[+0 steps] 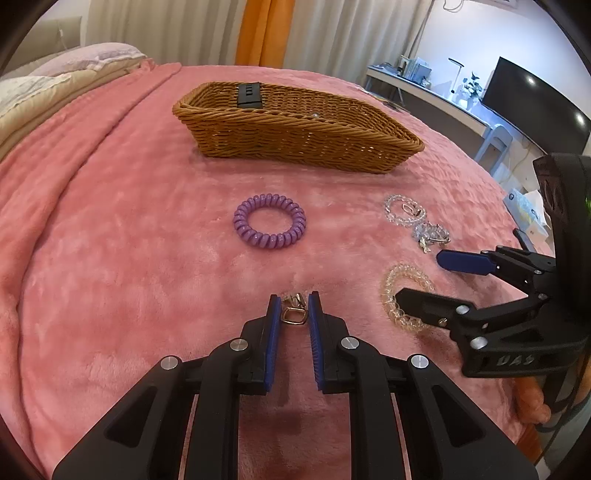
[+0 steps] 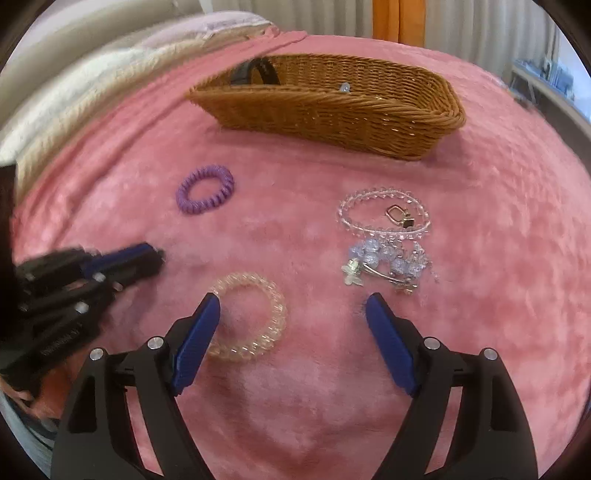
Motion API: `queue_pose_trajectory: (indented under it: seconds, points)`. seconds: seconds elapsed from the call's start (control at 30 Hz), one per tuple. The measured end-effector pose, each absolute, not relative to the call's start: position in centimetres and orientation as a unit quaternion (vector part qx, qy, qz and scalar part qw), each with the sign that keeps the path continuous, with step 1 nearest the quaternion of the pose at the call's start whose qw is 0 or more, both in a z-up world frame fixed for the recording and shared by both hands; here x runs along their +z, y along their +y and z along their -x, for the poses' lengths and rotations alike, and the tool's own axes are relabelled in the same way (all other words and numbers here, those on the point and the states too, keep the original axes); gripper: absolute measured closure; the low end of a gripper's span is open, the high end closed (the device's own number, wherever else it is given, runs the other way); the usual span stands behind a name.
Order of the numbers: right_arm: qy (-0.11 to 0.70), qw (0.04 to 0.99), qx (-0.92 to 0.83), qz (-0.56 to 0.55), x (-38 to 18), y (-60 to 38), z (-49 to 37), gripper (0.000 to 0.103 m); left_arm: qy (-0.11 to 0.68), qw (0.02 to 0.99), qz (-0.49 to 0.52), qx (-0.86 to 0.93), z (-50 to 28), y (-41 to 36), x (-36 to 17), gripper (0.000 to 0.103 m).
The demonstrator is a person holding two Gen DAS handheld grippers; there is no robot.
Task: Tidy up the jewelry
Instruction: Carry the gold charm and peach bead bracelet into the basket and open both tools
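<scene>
Left tongs (image 1: pixel 293 301): jaws narrow, flanking gold earring (image 1: pixel 293 315), grip unconfirmed. Right tongs (image 2: pixel 293 306): wide, empty, above clear coil (image 2: pixel 251 315). Next, likely: close, carry to basket (image 1: pixel 295 147).

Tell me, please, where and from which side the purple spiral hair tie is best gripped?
The purple spiral hair tie lies flat and apart from everything else on the pink blanket. Probably best come from above, one finger inside the hole, one outside, pinching the near coil band.

A fuzzy pink blanket (image 1: pixel 129 206) covers the bed ahead, cream and lilac bedding (image 1: pixel 74 62) piled far left. Beyond hang pale pleated curtains (image 1: pixel 166 29) with an orange panel (image 1: pixel 264 31). Far right, a white bench (image 1: pixel 424 92) carries a dark flat screen (image 1: pixel 532 107).
</scene>
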State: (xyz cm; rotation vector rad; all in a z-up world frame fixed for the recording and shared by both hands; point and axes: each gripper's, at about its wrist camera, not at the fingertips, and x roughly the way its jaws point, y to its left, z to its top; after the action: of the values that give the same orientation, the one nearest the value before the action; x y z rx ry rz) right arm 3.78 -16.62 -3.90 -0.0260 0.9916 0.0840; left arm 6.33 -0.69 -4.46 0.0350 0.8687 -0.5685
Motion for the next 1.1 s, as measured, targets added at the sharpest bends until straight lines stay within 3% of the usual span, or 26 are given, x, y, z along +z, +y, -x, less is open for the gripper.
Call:
queue_pose_trajectory:
  seconds: [0.07,0.13,0.17,0.2,0.63,0.9,1.1]
  points:
    - [0.472,0.881,0.037,0.017,-3.8,-16.5,-3.6,0.033,0.415,0.868,-0.016,-0.272,-6.3,-0.7,-4.5,0.089]
    - [0.463,0.885,0.042,0.016,-3.5,-16.5,-3.3,0.055,0.415,0.868,-0.017,-0.272,-6.3,-0.7,-4.4,0.089]
    - [0.460,0.887,0.044,0.016,-3.3,-16.5,-3.2,0.079,0.415,0.868,-0.018,-0.272,-6.3,-0.7,-4.4,0.089]
    - [0.460,0.887,0.048,0.014,-3.2,-16.5,-3.1,0.094,0.414,0.868,-0.019,-0.272,-6.3,-0.7,-4.5,0.089]
    - [0.387,0.919,0.079,0.014,1.7,-16.3,-0.9,0.095,0.356,0.891,-0.008,-0.282,-4.9,-0.2,-1.5,0.090]
    - [0.314,0.947,0.070,-0.004,8.2,-18.1,-3.3,0.095,0.285,0.909,-0.012,-0.304,-5.3,-1.3,5.5,0.090]
    - [0.293,0.955,0.047,-0.013,10.2,-20.2,-8.5,0.095,0.256,0.907,0.000,-0.335,-9.9,-3.7,9.4,0.090]
